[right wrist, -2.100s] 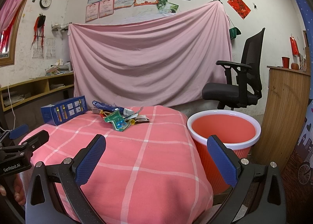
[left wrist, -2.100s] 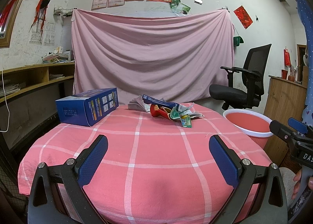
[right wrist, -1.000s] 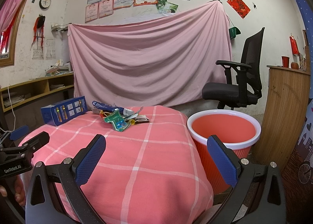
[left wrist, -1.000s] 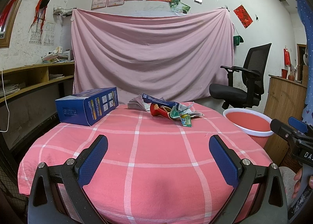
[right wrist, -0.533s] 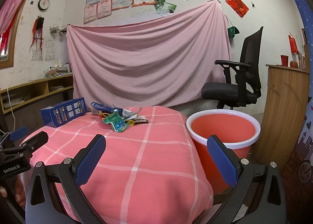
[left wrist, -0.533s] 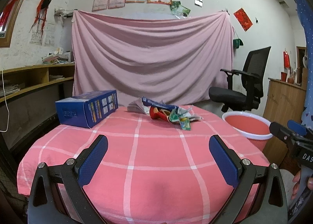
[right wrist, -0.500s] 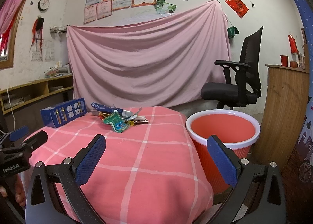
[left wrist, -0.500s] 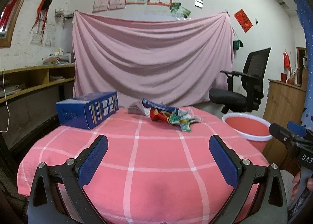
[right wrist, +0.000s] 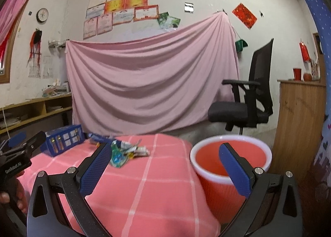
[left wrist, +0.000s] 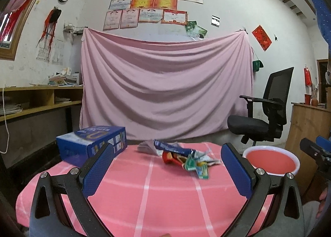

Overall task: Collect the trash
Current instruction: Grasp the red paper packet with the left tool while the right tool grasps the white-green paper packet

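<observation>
A pink checked counter [left wrist: 144, 195] fills the lower middle of both views. A red bin [right wrist: 229, 166] with a white rim stands just beside it, lower right. A blue box [left wrist: 91, 148], its print too blurred to read, sits at centre left. Crumpled wrappers [left wrist: 184, 158] lie in a heap at frame centre. The left gripper [left wrist: 165, 170] and right gripper [right wrist: 163, 168] both gape wide, holding nothing. Lettering on the left gripper's body is unreadable.

My right view is smeared with motion blur; the wrapper pile [right wrist: 126, 152] is unreadable. The bucket [right wrist: 231, 177] is partly behind my right tool [right wrist: 165, 169]. The frame edge crops my left tool [right wrist: 18, 154].
</observation>
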A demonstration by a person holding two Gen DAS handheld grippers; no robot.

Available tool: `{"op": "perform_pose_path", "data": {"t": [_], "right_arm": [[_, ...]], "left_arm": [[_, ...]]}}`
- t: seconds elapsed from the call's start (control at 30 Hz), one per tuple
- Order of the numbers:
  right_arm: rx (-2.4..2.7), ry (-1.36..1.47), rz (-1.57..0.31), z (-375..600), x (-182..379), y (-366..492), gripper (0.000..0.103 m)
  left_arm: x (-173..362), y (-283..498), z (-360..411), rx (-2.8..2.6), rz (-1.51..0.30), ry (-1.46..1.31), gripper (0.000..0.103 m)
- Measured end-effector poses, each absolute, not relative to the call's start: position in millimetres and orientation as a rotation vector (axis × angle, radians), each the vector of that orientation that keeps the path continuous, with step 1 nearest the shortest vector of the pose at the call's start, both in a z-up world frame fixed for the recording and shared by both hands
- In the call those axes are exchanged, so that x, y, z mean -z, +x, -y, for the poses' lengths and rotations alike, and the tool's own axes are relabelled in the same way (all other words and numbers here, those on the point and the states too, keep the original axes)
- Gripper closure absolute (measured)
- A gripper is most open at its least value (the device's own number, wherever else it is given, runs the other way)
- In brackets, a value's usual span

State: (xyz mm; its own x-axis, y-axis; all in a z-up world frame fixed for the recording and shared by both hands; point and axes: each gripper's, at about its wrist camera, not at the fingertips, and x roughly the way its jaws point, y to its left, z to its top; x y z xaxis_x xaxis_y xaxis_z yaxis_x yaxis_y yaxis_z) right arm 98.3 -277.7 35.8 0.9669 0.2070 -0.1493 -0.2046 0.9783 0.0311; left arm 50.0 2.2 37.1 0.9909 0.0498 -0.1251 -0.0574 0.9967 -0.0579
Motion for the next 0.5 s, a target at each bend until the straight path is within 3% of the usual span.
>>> {"op": "perform_pose_path", "data": {"t": [0.5], "right_arm": [[-0.239,-0.021,-0.086,254,-60,195,0.0]], "left_arm": [[-38,157,-27,-0.083,-0.187,-0.051,0.002]]}}
